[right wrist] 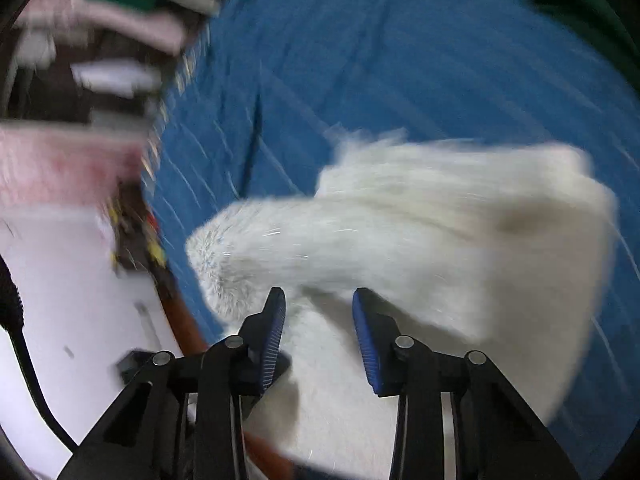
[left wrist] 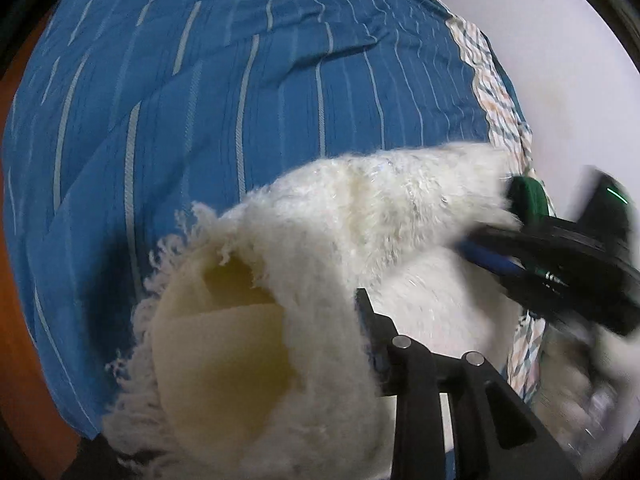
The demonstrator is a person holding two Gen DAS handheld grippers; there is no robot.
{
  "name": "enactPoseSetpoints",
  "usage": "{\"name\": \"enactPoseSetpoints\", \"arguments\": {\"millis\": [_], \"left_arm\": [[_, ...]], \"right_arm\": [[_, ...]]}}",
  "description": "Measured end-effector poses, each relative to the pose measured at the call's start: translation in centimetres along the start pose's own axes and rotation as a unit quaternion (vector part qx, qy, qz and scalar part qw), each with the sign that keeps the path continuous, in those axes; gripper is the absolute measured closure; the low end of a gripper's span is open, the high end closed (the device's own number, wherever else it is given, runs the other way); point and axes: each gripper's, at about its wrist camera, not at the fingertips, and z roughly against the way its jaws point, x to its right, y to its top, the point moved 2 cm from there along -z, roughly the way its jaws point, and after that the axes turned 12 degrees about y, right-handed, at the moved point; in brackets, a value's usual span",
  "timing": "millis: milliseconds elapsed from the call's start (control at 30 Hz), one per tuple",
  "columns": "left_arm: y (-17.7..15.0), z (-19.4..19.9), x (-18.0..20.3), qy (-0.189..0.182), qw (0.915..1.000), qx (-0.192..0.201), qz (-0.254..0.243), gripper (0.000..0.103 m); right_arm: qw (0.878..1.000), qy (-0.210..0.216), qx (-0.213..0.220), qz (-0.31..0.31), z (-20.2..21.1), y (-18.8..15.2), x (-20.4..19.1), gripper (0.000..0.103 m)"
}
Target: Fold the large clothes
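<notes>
Two blue-padded fingers of the right gripper [right wrist: 318, 312] stand spread apart, with the white fluffy garment [right wrist: 420, 240] lying in the gap between them and beyond; nothing is pinched there. From the left wrist view the same tool appears as a blurred black and green body [left wrist: 560, 248] at the garment's right end, one blue finger laid against the fur.

Only one finger of the left gripper [left wrist: 370, 320] shows in its own camera, its tip buried in the pile of the garment [left wrist: 360, 216]; the other finger is hidden behind the fabric, so I cannot tell whether it is closed on the cloth.

Beside that finger the garment turns up a smooth cream lining [left wrist: 224, 344] ringed by curly fleece. The whole piece rests on a blue bedspread with pale stripes [left wrist: 200, 100], near its edge, where a patterned sheet border [left wrist: 492, 92] runs along. A blurred shelf of pink and white items [right wrist: 92, 60] stands beyond the bed.
</notes>
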Motion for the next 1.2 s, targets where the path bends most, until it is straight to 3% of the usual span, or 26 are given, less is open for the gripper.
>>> {"name": "enactPoseSetpoints", "arguments": {"millis": [33,67,100,167,233,300,367,433,467,533,600,700,767,833,900,967,1067,1133,1167,1200], "left_arm": [[0.1,0.3,-0.2,-0.001,1.0,-0.007,0.002,0.075],[0.2,0.7,-0.3,0.001,0.9999,-0.012,0.003,0.072],[0.2,1.4,-0.9,0.007,0.9998,-0.018,0.005,0.063],[0.0,3.7,-2.2,0.036,0.9992,-0.019,-0.001,0.046],[0.0,6.3,-2.1,0.075,0.9968,0.003,-0.029,0.041],[0.6,8.5,-0.9,0.124,0.9892,0.033,-0.071,0.04],[1.9,9.5,1.7,0.129,0.9839,0.056,-0.111,0.039],[3.4,9.1,5.8,0.126,0.9762,0.074,-0.161,0.038],[4.5,8.2,8.6,0.125,0.97,0.092,-0.187,0.038],[6.0,5.5,11.9,0.119,0.9659,0.092,-0.211,0.038],[7.5,1.7,13.7,0.124,0.9656,0.072,-0.217,0.038],[9.7,-5.0,14.0,0.161,0.9631,0.021,-0.215,0.035],[10.4,-8.2,12.6,0.149,0.9703,-0.015,-0.19,0.028],[10.6,-8.6,11.1,0.131,0.9777,-0.022,-0.163,0.014],[10.4,-8.6,10.3,0.117,0.9815,-0.024,-0.15,0.013],[10.4,-8.0,10.4,0.113,0.983,-0.016,-0.144,0.013],[10.0,-4.2,10.4,0.089,0.986,0.007,-0.141,0.014],[9.0,-1.0,10.2,0.076,0.9855,0.03,-0.149,0.014],[7.9,1.4,9.8,0.062,0.9858,0.046,-0.149,0.014],[7.0,3.0,9.1,0.055,0.9862,0.054,-0.147,0.014]], "right_arm": [[1.0,-0.016,-0.012,0.0,-1.7,0.6,0.4,0.085],[1.0,-0.016,-0.018,0.002,-2.8,1.4,0.7,0.096],[1.0,-0.006,-0.026,-0.006,-3.1,2.1,0.9,0.101],[0.998,0.031,-0.039,-0.031,-2.2,2.6,1.3,0.1],[0.995,0.089,-0.029,-0.047,0.6,2.0,2.0,0.093],[0.992,0.118,0.016,-0.046,5.3,0.5,3.0,0.072],[0.993,0.086,0.059,-0.054,9.2,-1.6,5.1,0.063],[0.993,0.052,0.081,-0.073,11.5,-3.5,7.3,0.063],[0.991,0.044,0.087,-0.089,12.3,-4.5,8.6,0.063],[0.987,0.045,0.093,-0.12,13.2,-6.3,10.8,0.063],[0.985,0.046,0.09,-0.141,12.9,-7.0,12.2,0.063],[0.985,0.055,0.082,-0.141,11.8,-7.4,11.9,0.064],[0.988,0.058,0.07,-0.126,10.7,-7.3,10.7,0.064],[0.991,0.046,0.051,-0.115,8.4,-6.3,9.9,0.064],[0.995,-0.002,0.029,-0.1,5.9,-5.0,9.8,0.064],[0.993,-0.02,0.009,-0.112,3.6,-4.2,11.0,0.063],[0.993,0.014,-0.015,-0.12,4.5,-3.6,11.7,0.062],[0.993,0.049,-0.004,-0.111,6.5,-4.2,12.0,0.059],[0.993,0.069,0.019,-0.095,8.5,-5.0,12.5,0.046],[0.993,0.074,0.038,-0.089,9.7,-5.6,13.0,0.026]]}}
